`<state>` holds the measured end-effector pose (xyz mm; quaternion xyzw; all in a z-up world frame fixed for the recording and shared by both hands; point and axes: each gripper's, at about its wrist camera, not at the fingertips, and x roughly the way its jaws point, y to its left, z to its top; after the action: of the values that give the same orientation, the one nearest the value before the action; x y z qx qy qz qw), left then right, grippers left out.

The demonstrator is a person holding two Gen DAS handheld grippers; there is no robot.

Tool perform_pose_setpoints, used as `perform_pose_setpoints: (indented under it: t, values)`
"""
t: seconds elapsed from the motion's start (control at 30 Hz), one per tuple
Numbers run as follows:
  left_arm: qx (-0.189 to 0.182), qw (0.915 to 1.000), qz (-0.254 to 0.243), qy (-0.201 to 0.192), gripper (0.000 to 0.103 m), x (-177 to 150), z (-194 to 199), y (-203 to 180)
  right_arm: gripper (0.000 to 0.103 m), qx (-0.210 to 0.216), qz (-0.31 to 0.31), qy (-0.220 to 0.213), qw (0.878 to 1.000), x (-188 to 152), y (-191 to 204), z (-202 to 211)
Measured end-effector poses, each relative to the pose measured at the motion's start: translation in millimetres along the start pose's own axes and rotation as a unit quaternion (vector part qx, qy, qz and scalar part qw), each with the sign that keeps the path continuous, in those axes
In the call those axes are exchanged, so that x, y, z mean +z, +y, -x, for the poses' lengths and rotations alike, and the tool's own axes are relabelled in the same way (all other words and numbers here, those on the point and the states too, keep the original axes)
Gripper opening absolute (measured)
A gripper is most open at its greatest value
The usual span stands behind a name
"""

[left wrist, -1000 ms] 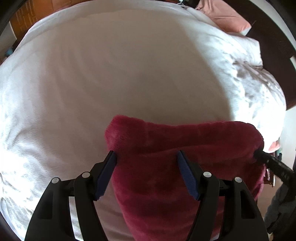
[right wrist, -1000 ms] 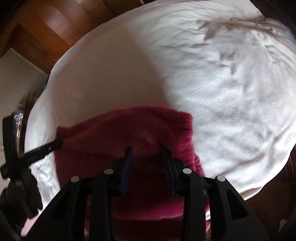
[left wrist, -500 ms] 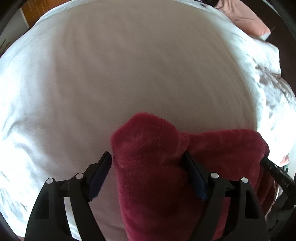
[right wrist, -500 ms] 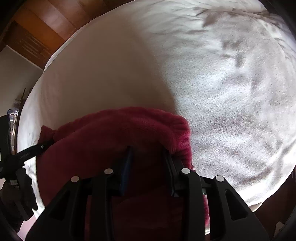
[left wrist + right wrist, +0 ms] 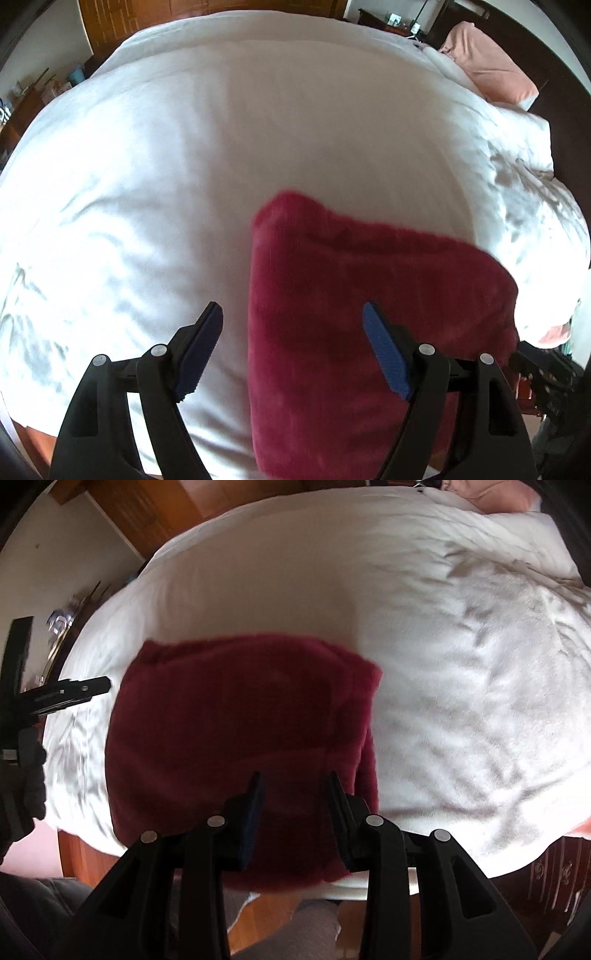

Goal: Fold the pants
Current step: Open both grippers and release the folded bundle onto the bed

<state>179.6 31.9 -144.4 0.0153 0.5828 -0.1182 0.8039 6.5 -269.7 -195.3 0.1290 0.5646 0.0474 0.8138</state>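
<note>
The dark red fleece pants point(image 5: 354, 317) lie folded into a thick rectangle on the near edge of the white bed point(image 5: 258, 122). My left gripper point(image 5: 293, 314) is open and empty, raised over the fold's left edge. In the right wrist view the pants point(image 5: 236, 734) show as a flat folded block. My right gripper point(image 5: 295, 781) is open and empty, hovering over the fold's near right part. The left gripper also shows at the left edge of the right wrist view point(image 5: 66, 694).
A pink pillow point(image 5: 487, 70) and rumpled white duvet point(image 5: 517, 155) lie at the bed's far right. Wooden furniture point(image 5: 207, 7) stands beyond the bed. The wooden floor point(image 5: 92, 853) shows below the bed's near edge.
Both grippers have let go of the pants and pulled back and up. The lifted fold has dropped flat onto the bed. The left gripper has opened wider.
</note>
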Motion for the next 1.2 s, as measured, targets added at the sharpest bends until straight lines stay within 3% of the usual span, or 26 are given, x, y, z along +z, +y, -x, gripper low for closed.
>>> perform_pose_setpoints:
  t: [0.3, 0.47, 0.6, 0.87, 1.13, 1.2]
  values:
    - [0.028, 0.9988, 0.007, 0.038, 0.078, -64.6, -24.5, -10.3, 0.036, -0.012, 0.022, 0.028, 0.999, -11.1, -9.3, -37.5]
    - [0.045, 0.9985, 0.009, 0.031, 0.080, -76.2, -33.8, -11.9, 0.037, -0.008, 0.029, 0.038, 0.999, -15.0, -15.5, -52.6]
    - [0.063, 0.9976, 0.011, 0.027, 0.081, -81.0, -32.2, -13.0, 0.046, 0.012, 0.003, 0.064, 0.998, -21.3, -28.6, -70.1]
    - [0.070, 0.9973, 0.017, 0.012, 0.080, -99.9, -4.5, -20.3, 0.046, -0.002, 0.039, 0.029, 0.999, -16.3, -9.5, -38.2]
    - [0.069, 0.9973, 0.000, -0.027, 0.080, -104.2, 31.4, -35.6, 0.049, 0.014, 0.003, -0.007, 1.000, -26.1, -24.5, 0.6]
    - [0.066, 0.9971, -0.004, -0.036, 0.080, -103.6, 38.5, -41.2, 0.055, 0.016, -0.003, -0.011, 1.000, -28.1, -29.7, 7.3]
